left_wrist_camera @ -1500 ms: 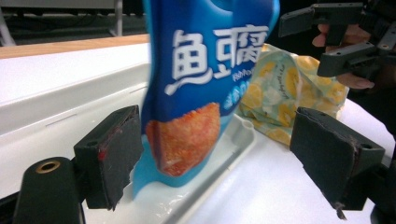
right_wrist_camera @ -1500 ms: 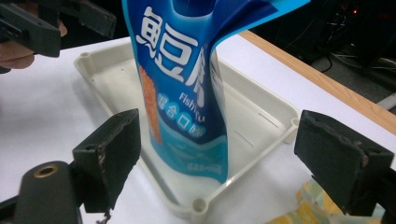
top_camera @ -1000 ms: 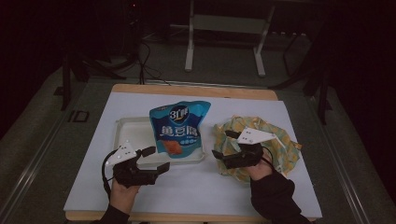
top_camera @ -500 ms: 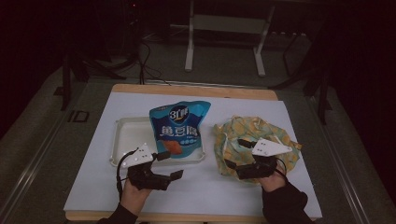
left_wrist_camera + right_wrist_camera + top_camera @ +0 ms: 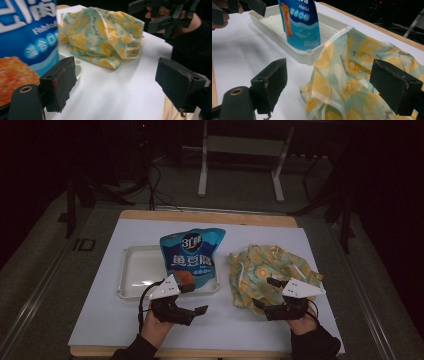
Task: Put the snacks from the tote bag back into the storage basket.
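While both jaws gape, left gripper [image 5: 192, 306] near snack bag [image 5: 192, 256], right gripper [image 5: 264, 295] over cloth [image 5: 270, 267]

Dim room, lit tabletop, soft focus

Open white desk [image 5: 220, 330] lies between your two hands, free to cross. Ahead on your left, the tray [image 5: 131, 270] and standing snack bag [image 5: 192, 255] block; right, the crumpled cloth [image 5: 270, 270].

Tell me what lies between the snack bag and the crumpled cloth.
Only the tray's right rim and a bare strip of white table cover separate the snack bag from the cloth, as the high view shows.
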A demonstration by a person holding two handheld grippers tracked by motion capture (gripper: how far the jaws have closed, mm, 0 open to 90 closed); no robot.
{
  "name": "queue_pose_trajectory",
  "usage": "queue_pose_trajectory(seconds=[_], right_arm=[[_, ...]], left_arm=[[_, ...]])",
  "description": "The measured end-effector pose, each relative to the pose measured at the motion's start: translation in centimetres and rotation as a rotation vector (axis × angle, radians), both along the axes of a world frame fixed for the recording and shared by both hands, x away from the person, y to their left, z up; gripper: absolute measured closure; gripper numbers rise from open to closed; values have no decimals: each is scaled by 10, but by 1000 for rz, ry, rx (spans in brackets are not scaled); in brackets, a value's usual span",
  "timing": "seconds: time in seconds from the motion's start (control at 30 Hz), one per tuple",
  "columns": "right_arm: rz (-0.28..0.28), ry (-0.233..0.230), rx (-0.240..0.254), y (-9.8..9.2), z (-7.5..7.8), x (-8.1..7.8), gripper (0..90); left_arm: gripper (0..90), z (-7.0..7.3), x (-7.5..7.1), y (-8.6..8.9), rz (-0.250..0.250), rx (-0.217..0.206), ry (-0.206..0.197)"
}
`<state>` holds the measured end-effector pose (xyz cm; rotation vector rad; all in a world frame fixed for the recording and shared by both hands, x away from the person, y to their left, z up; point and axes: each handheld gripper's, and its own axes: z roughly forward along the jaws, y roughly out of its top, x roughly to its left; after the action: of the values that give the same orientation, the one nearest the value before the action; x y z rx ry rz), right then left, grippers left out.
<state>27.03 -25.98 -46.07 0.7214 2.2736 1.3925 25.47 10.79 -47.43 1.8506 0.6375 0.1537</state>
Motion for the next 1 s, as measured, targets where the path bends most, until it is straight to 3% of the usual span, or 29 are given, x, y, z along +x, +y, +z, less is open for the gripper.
queue_pose_trajectory(seconds=[0.23,0.43,0.6,0.77,0.87,1.0], right_arm=[[-27,-8,1,-13,-4,-9,144],[-65,3,6,-28,-11,-13,144],[-94,-21,-5,-38,-15,-18,144],[-100,-31,25,-48,-18,-21,144],[-120,-29,31,-53,-20,-20,144],[-155,-49,37,-58,-22,-23,144]], left_arm=[[168,-8,3,-4,-31,4,15],[167,-14,4,-6,-57,13,3],[166,-18,4,-11,-84,26,-7],[166,-24,6,-13,-86,45,-2],[142,-27,5,-13,-75,48,-30],[141,-29,5,-14,-89,45,-34]])
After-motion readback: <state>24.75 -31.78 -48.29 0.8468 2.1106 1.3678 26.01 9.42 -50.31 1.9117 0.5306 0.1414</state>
